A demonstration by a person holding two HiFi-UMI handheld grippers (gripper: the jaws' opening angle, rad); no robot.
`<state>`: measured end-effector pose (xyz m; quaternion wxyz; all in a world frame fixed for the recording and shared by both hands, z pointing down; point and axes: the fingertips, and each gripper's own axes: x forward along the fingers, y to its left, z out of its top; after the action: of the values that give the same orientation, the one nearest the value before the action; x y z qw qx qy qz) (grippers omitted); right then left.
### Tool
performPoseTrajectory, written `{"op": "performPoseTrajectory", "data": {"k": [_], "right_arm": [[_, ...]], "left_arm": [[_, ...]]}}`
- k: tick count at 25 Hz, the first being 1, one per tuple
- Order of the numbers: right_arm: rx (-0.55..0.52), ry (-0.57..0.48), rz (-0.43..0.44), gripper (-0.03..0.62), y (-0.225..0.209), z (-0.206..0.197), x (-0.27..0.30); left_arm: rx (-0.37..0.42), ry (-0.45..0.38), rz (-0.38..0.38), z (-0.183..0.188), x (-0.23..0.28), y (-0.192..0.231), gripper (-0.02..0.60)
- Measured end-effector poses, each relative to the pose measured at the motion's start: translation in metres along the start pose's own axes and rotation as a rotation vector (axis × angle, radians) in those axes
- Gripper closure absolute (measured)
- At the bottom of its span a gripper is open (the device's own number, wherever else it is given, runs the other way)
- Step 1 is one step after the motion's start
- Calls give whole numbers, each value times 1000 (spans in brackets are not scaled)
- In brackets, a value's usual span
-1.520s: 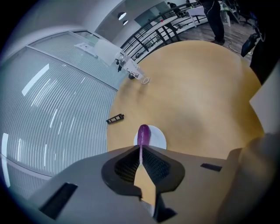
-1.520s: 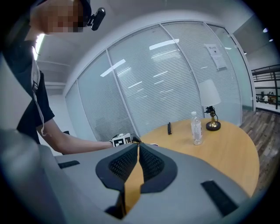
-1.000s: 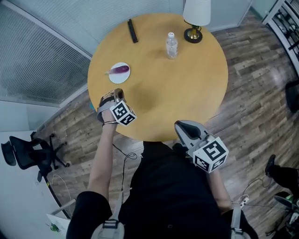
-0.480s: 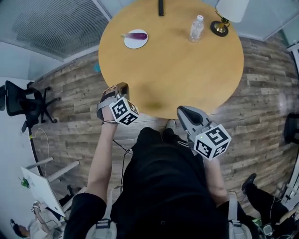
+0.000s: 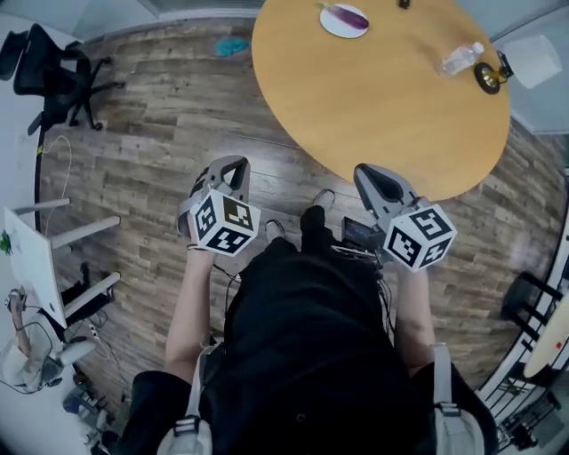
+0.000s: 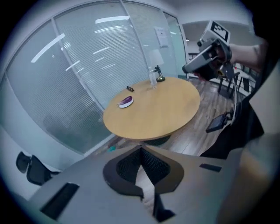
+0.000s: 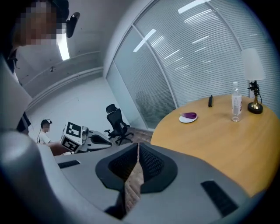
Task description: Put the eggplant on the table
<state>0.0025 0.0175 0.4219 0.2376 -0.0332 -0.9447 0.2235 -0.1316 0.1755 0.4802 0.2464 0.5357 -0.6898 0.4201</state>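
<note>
eggplant [image 5: 353, 16] lies on the white plate [image 5: 331, 22] at the far side of the round table [image 5: 382, 107], well ahead of both claws and untouched. a second ago the left claw [image 5: 233, 163] hung over the near table edge, not far short of the plate. now it and the right claw [image 5: 372, 171] hover over the wooden floor [image 5: 142, 133], with the whole table out in front of them. both claws are closed with nothing between the jaws. so the pick-up has not begun, and i judge the reach must be made afresh: move back in, open one claw, lift the eggplant off the plate and set it on bare tabletop.
</note>
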Motion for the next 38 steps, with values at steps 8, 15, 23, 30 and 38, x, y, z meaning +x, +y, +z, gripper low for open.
{"op": "performPoseTrajectory", "data": {"k": [8,15,23,30,38], "right_arm": [[-31,49,22,572,84,-34,15],[-87,50,-1,572,142,-67,-18],[-156,32,-77,572,167,-95,-66],[-179,-33,-71,572,178,-96,-98],[-156,-157,-117,572,164,-67,-130]], "left_arm": [[-506,-158,-150,-102,-82,-28,570],[-727,-448,-424,-85,-127,-70,571],[-735,-728,-497,-51,-183,-68,571],[-649,-761,-560,-31,-206,-87,571],[-647,-777,-593,-7,-210,-107,571]]}}
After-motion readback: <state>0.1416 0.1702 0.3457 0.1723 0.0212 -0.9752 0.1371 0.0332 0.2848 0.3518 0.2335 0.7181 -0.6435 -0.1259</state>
